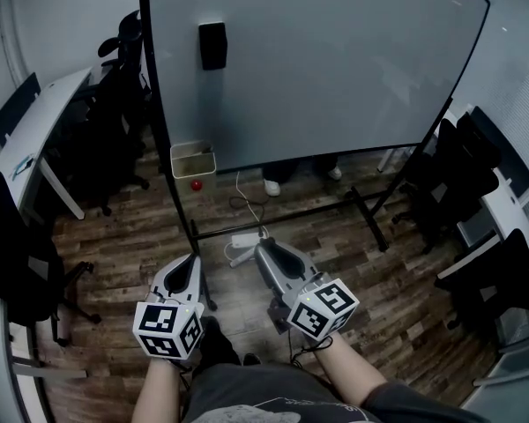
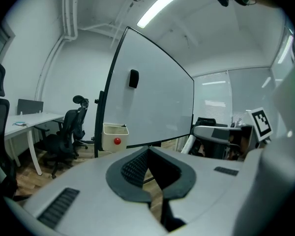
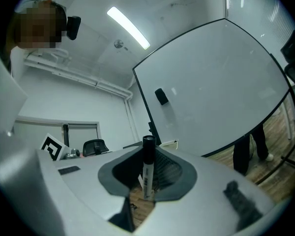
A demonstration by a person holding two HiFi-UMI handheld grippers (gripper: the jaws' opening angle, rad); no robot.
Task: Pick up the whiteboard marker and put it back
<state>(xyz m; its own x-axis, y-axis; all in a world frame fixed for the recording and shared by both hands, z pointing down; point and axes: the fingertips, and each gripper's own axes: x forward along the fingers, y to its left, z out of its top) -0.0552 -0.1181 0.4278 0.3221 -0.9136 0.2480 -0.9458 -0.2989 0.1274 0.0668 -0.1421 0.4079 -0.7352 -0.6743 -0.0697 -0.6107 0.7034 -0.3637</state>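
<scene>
1. Head view: the person's two forearms reach forward over a wood-plank floor [image 1: 141,245], each hand holding one gripper, and both point toward a large whiteboard [image 1: 335,60] on a black wheeled stand.
2. The left gripper [image 1: 187,264] and the right gripper [image 1: 266,250] hang side by side, near each other but apart, and both are well short of the board.
3. Right gripper view: the fingers [image 3: 163,168] of the right gripper [image 3: 150,150] are pinching the whiteboard marker [image 3: 147,173]. It stands upright between the ribbed pads with its black cap on top and its white printed barrel below.
4. Left gripper view: the fingers [image 2: 135,167] of the left gripper [image 2: 148,152] are pressed together at their tips with nothing between them. A little floor shows through the narrow gap lower down.
5. A black eraser [image 1: 212,45] clings to the upper left part of the board.
6. A pale bin [image 1: 192,159] with a red spot [image 1: 196,184] on its front sits just beside the foot of the board's left post.
7. A white power strip [image 1: 245,239] lies on the floor just ahead of the right gripper, near the stand's base bar.
8. A white desk [image 1: 44,126] and black office chairs [image 1: 115,104] line the room's left side, and more chairs stand at the right.
9. Another person's shoes [image 1: 271,186] show under the board's lower edge.
</scene>
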